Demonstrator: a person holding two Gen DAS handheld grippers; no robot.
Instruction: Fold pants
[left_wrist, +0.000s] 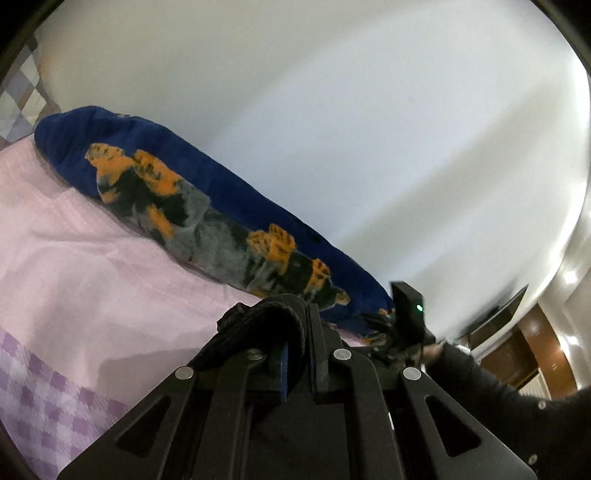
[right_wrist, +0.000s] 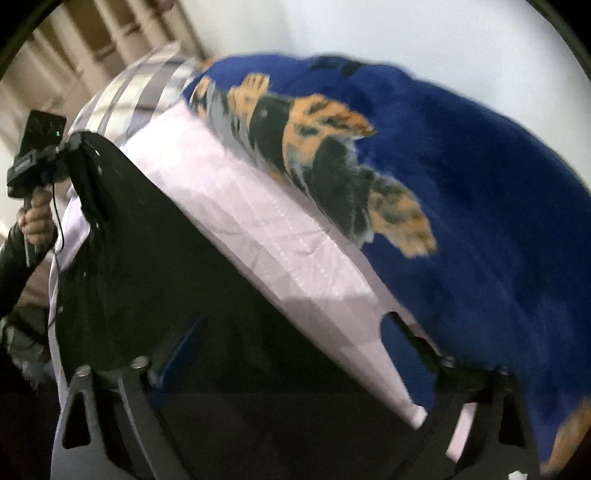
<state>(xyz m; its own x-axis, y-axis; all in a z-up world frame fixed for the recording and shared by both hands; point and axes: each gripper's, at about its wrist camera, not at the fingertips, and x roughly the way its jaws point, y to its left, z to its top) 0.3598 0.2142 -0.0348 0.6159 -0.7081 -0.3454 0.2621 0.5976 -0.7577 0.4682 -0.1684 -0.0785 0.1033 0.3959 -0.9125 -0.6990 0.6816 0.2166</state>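
Left wrist view: pink bed sheet (left_wrist: 92, 258) on the left, blue blanket w/ orange-grey print (left_wrist: 207, 206) along the wall behind it. Left gripper (left_wrist: 297, 332) has its fingers pressed together on a dark fold of the pants (left_wrist: 258, 321), held just above the sheet. To the right, the right gripper (left_wrist: 406, 314) w/ a green light.

Right wrist view: left gripper (right_wrist: 37, 158) at far left. Black pants (right_wrist: 166, 277) spread over the sheet (right_wrist: 258, 229); right gripper's fingers spread wide. Blanket (right_wrist: 480, 221) on the right.
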